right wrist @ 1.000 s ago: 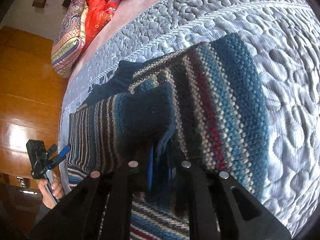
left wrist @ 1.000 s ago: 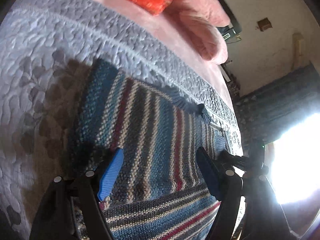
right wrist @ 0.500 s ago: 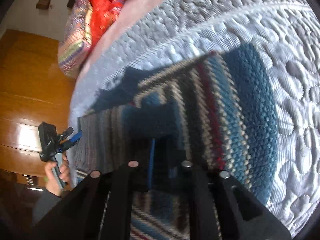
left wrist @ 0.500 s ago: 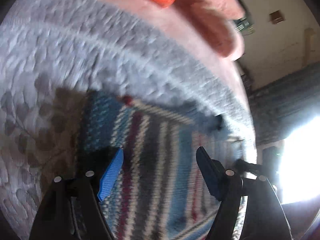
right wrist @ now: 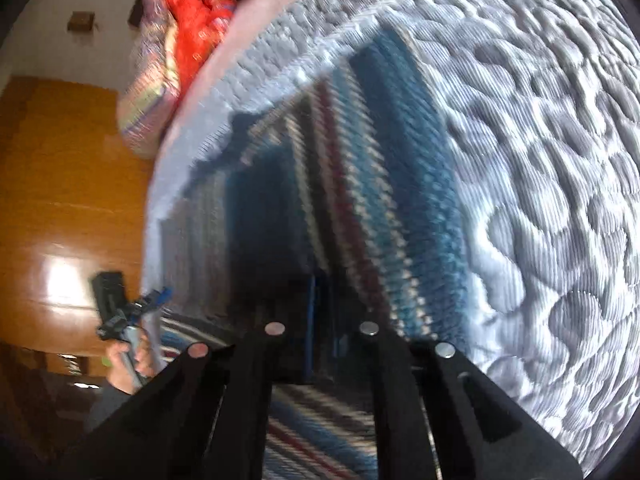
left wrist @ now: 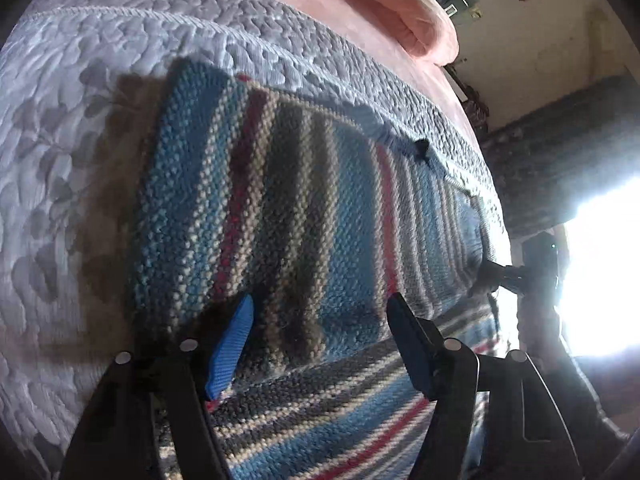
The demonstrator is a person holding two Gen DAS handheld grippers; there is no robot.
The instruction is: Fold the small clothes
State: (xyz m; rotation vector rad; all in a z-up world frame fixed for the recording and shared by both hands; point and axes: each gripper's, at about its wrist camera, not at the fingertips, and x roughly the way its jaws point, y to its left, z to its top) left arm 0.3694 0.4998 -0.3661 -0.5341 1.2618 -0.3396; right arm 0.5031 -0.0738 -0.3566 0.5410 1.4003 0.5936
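We see a chunky striped knit sweater (left wrist: 304, 216) in blue, grey, cream and red, folded over itself on a quilted grey bedspread (left wrist: 100, 64) with a pebbled stitch pattern. Our left gripper (left wrist: 320, 320) hovers over the fold, its blue-padded fingers spread wide apart. Our right gripper (right wrist: 320, 300) is pinched together on the sweater's edge, motion-blurred.
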